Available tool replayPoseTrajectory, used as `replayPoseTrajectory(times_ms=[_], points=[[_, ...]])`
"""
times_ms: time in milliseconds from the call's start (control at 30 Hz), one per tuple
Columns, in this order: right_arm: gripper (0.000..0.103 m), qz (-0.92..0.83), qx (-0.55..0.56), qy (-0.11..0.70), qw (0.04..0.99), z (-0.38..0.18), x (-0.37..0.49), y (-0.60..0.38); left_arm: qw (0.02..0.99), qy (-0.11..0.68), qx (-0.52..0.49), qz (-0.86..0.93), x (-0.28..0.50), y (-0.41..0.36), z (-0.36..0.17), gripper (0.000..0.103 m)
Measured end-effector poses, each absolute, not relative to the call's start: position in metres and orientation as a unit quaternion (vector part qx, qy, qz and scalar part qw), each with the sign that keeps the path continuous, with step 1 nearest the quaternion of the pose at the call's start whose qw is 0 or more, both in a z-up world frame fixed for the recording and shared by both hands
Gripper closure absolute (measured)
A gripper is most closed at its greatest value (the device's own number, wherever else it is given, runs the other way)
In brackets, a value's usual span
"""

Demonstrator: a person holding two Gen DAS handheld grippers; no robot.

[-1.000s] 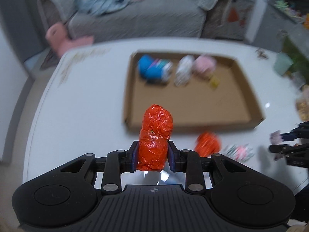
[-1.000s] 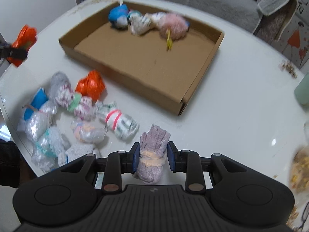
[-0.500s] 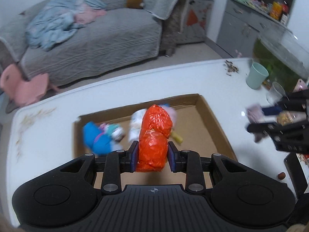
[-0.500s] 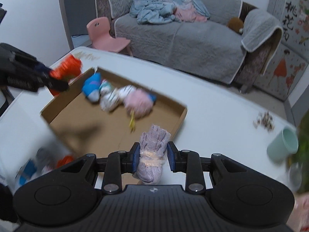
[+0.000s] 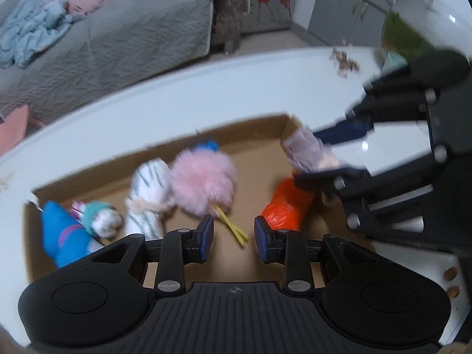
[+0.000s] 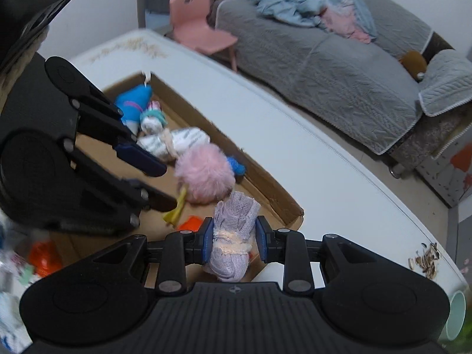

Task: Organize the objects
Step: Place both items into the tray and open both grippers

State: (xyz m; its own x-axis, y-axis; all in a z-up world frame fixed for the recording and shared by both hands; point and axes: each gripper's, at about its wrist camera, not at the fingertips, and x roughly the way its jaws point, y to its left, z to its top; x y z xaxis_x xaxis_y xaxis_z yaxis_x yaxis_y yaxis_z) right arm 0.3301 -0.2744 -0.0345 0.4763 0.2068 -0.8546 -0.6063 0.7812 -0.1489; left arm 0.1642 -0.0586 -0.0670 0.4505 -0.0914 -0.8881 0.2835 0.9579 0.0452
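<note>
The right gripper hides part of the orange bundle in the left wrist view. Everything in the cardboard tray is blurred, and the sofa is cut off.

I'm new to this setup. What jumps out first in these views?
A fluffy pink ball sits in the cardboard box, near a bright orange bundle. The right gripper, over the box's corner, is clamped on a lilac sock roll; the left gripper hangs empty above the box.
</note>
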Motion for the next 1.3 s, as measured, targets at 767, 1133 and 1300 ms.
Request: replayPoseTrajectory(times_ms=[767, 1133, 1300], points=[[0.062, 0.217, -0.204, 0.482, 0.824, -0.065, 0.367, -0.275, 0.855, 0.512, 0.045, -0.069, 0.163, -0.050, -0.099, 0.060], [0.044, 0.179, -0.144, 0.452, 0.862, -0.017, 0.312, -0.300, 0.852, 0.513, 0.081, -0.069, 0.132, -0.038, -0.071, 0.044], [0.030, 0.187, -0.109, 0.450, 0.866, 0.008, 0.252, -0.309, 0.852, 0.508, 0.113, -0.060, 0.086, -0.022, -0.032, 0.022]])
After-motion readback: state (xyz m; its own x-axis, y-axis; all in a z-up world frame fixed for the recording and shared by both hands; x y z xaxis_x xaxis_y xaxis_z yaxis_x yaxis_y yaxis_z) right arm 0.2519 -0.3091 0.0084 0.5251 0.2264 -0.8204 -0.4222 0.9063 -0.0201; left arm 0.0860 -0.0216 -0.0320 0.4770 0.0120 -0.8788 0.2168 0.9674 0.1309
